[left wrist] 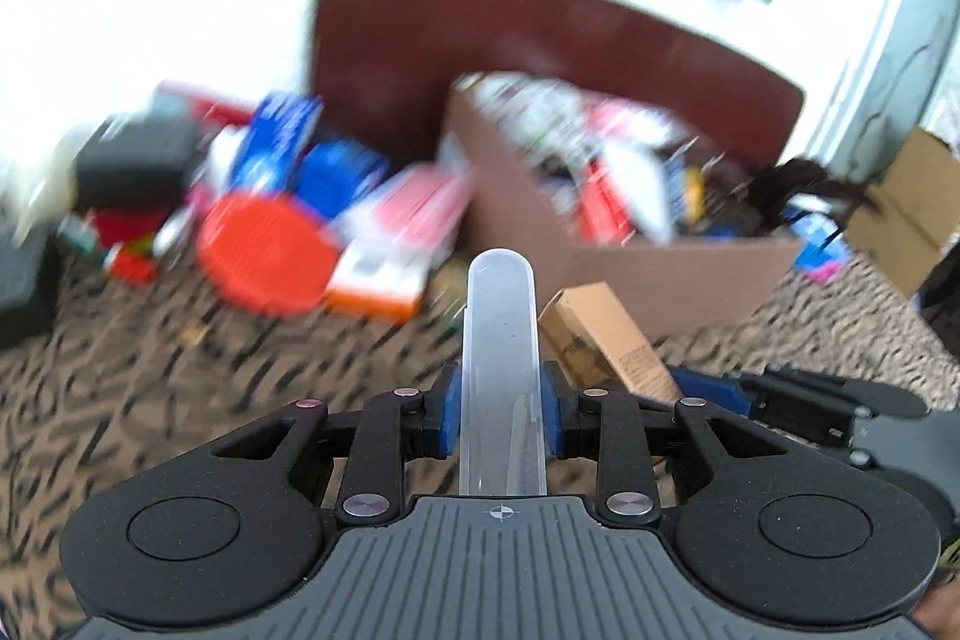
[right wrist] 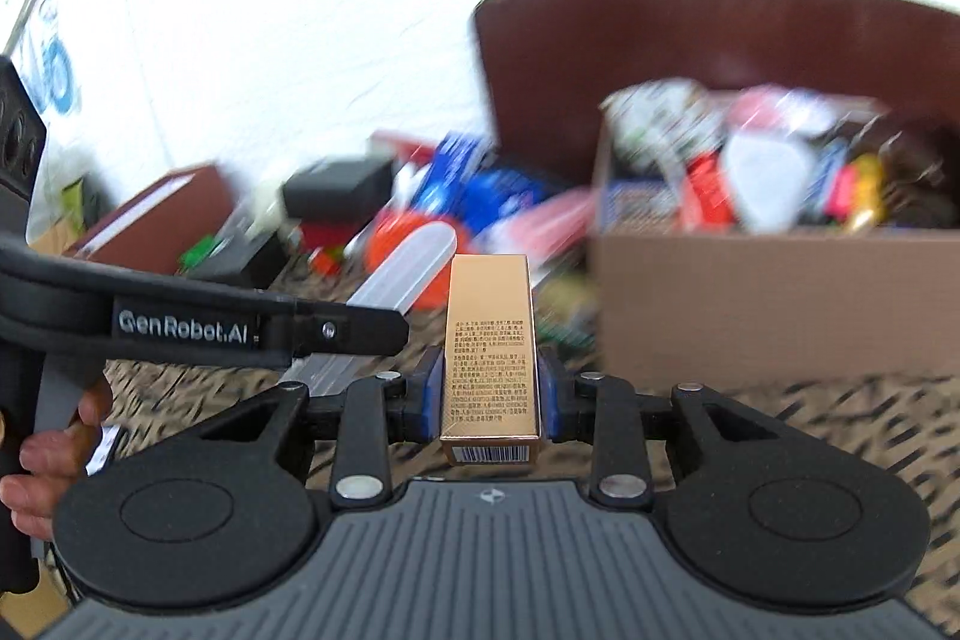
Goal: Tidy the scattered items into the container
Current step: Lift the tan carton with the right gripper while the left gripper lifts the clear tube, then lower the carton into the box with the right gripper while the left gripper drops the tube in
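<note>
My left gripper (left wrist: 501, 418) is shut on a translucent plastic case (left wrist: 501, 340) that sticks forward, above the patterned carpet. My right gripper (right wrist: 489, 391) is shut on a slim gold box (right wrist: 489, 334) with small print. Both are raised in front of the open cardboard box (left wrist: 660, 274), which is filled with mixed packets. That cardboard box (right wrist: 774, 298) lies ahead and to the right in the right wrist view. The gold box (left wrist: 606, 340) and the right gripper's fingers (left wrist: 714, 391) show at the right of the left wrist view. The left gripper's fingers (right wrist: 360, 325) and the plastic case (right wrist: 408, 265) cross the right wrist view from the left.
A heap of scattered items lies left of the box: an orange disc (left wrist: 264, 250), blue packets (left wrist: 336, 172), a pink packet (left wrist: 414, 208), a black case (left wrist: 132, 160). A dark red panel (left wrist: 480, 34) leans on the white wall. Another cardboard box (left wrist: 918, 214) stands at far right. A hand (right wrist: 42, 460) holds the left gripper's handle.
</note>
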A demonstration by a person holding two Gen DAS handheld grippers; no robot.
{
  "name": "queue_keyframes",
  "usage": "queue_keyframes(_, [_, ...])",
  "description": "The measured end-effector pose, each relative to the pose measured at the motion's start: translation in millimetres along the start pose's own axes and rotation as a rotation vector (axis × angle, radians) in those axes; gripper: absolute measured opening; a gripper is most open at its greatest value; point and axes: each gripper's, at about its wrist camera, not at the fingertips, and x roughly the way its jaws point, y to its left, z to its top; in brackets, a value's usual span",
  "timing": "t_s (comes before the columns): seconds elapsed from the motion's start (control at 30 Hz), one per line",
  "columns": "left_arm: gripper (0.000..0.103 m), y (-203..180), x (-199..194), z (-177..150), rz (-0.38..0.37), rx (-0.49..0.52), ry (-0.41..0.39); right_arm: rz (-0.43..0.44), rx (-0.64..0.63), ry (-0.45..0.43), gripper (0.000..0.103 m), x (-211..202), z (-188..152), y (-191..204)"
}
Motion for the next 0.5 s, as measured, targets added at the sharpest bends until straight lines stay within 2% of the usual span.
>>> queue_keyframes(0.23, [0.026, -53, 27, 50, -0.070, 0.083, -0.057, -0.096, 0.027, -0.112, 0.035, -18, 34, -43])
queue_keyframes(0.5, [0.026, -85, 75, 104, -0.136, 0.090, -0.067, -0.178, 0.079, -0.187, 0.036, -16, 65, -92])
